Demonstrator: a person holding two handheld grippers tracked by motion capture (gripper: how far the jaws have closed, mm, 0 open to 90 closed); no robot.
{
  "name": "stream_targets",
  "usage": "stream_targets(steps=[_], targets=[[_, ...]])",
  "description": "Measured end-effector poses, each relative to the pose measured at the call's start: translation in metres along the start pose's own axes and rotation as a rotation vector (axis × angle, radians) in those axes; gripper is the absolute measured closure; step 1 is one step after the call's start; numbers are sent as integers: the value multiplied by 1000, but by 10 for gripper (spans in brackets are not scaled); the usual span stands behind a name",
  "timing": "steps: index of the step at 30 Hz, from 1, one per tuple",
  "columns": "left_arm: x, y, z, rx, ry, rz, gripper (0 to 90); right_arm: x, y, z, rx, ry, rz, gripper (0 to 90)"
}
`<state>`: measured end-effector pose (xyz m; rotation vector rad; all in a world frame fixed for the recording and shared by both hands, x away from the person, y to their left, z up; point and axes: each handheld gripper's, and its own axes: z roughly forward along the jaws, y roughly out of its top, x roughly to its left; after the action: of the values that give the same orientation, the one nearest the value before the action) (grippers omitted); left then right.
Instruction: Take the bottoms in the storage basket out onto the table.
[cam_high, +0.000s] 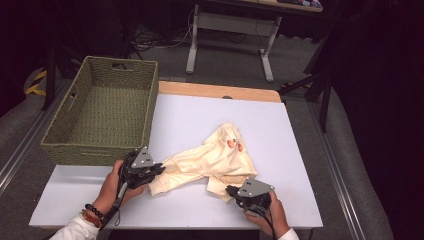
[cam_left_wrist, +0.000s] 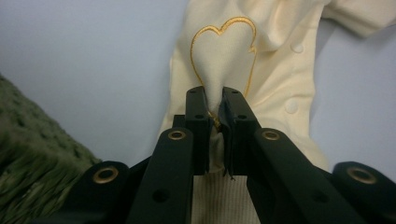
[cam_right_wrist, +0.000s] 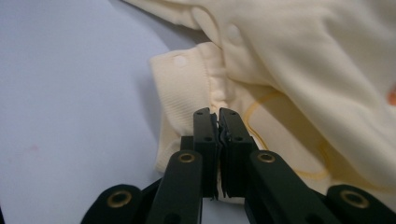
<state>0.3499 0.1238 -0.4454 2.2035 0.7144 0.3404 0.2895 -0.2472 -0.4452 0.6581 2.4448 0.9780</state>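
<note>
Left hand-held gripper (cam_left_wrist: 214, 100) clamps the cream garment (cam_high: 215, 160) at its heart; right hand-held gripper (cam_right_wrist: 214, 119) pinches the ribbed hem on the desk (cam_high: 280, 130).

Garment (cam_high: 210, 162): soft cream cloth, matt, knit; ribbed cuff band; gold embroidered heart outline (cam_left_wrist: 224, 51), slight sheen; smooth round snap buttons, same cream.
Basket (cam_high: 100, 115): coarse woven fibre, olive green, rough, matt.
Worktop (cam_high: 280, 135): smooth pale surface, matt; bare light wood strip along far edge.
Left gripper (cam_high: 162, 169), right gripper (cam_high: 229, 190): black jaws, hard plastic look, semi-matt; brass-coloured rivets, shiny; grey top plates, flat matt metal look.
</note>
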Motion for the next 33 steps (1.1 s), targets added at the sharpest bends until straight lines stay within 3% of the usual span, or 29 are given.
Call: stream_targets(steps=[3, 7, 13, 17, 23, 25, 29, 33], targets=[[-1, -3, -5, 3, 15, 9, 825, -8, -11, -15, -5, -32, 34, 875], [-1, -8, -12, -6, 22, -10, 826, -16, -26, -29, -13, -75, 75, 879], [-10, -17, -19, 0, 6, -20, 826, -24, -33, -38, 1, -168, 88, 900], [-19, -22, -18, 8, -30, -17, 825, -34, -38, -42, -47, -183, 165, 895], [-27, -22, -15, 24, -60, 23, 823, -39, -38, -39, -94, -227, 188, 826], [-29, -22, -14, 32, -66, 34, 821, -43, -40, -37, -112, -245, 216, 799], [-32, -21, -12, 46, -81, 50, 813, -48, -42, -37, -143, -255, 255, 752], [-35, -17, -14, 31, -79, 89, 775, -53, -41, -35, -164, -252, 277, 687]])
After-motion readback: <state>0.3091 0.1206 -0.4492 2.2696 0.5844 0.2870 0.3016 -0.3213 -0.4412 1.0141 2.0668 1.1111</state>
